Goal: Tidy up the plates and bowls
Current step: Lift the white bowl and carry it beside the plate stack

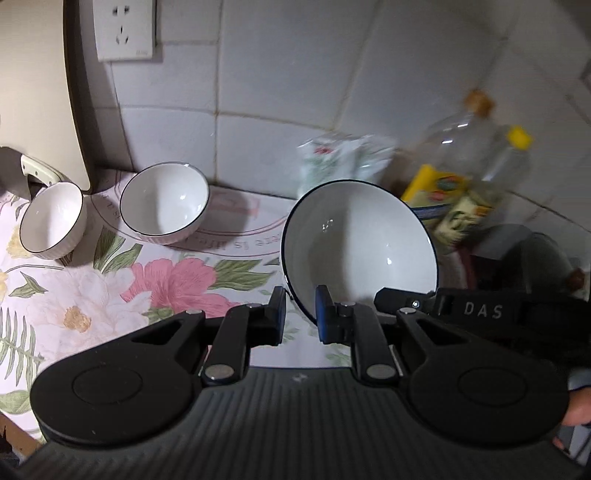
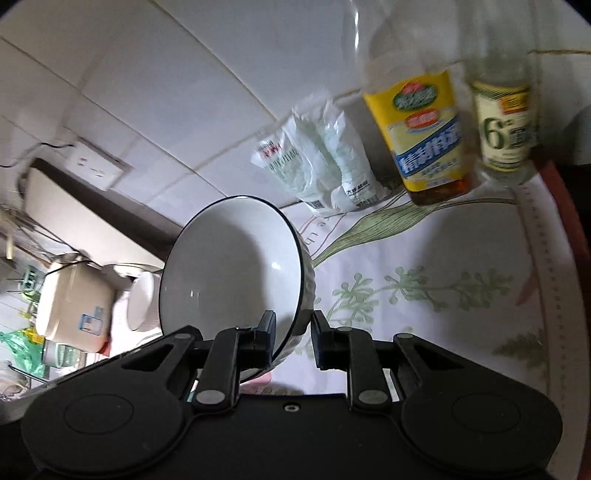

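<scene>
In the left wrist view my left gripper (image 1: 300,314) is shut on the rim of a white bowl with a dark rim (image 1: 360,247), held tilted above the floral cloth. Two more white bowls stand on the cloth: one in the middle (image 1: 164,203) and one at the far left (image 1: 51,219). In the right wrist view my right gripper (image 2: 293,334) is shut on the rim of another white ribbed bowl (image 2: 236,273), tilted on its side. Part of the right gripper body (image 1: 480,310) shows at the right of the left wrist view.
A yellow-labelled oil bottle (image 2: 424,129), a vinegar bottle (image 2: 508,122) and a white plastic bag (image 2: 321,162) stand by the tiled wall. A rice cooker (image 2: 74,306) sits far left. A wall socket (image 1: 123,29) and a cutting board (image 1: 33,92) are at the left.
</scene>
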`<state>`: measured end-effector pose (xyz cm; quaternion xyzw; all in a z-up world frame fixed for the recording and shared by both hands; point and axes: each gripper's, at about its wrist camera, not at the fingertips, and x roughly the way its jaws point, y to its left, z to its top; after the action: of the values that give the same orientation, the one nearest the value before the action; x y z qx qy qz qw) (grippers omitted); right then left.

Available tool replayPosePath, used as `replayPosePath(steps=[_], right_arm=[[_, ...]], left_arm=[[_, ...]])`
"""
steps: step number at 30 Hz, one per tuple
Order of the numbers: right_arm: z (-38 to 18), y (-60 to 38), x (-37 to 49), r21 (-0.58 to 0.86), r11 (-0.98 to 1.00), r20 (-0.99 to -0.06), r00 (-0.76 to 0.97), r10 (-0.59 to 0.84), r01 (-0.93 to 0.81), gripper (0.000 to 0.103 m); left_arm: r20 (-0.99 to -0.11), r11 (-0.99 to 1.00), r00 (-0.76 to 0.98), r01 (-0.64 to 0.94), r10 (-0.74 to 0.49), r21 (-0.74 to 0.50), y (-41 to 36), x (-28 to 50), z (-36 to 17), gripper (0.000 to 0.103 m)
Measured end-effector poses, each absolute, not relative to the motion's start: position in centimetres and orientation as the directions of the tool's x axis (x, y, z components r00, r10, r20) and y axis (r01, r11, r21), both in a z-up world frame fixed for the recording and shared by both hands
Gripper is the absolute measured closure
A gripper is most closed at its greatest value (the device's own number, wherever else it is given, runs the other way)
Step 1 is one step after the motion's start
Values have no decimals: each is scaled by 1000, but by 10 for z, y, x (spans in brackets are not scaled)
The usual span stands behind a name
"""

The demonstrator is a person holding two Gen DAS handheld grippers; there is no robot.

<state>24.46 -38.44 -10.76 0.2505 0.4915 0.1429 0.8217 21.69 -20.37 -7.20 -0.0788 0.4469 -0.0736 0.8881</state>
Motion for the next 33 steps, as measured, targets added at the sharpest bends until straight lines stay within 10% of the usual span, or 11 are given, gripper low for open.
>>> replayPosePath(steps=[14, 33], right_arm=[[-74, -424, 148, 493, 870, -754, 500, 426, 0, 79], [-167, -422, 128, 444, 896, -816, 400, 417, -28, 78]], left_arm=[[-776, 962, 570, 138, -270, -234, -234, 124, -58, 88], [-855, 974, 471, 55, -218, -218, -238, 104, -159, 88]])
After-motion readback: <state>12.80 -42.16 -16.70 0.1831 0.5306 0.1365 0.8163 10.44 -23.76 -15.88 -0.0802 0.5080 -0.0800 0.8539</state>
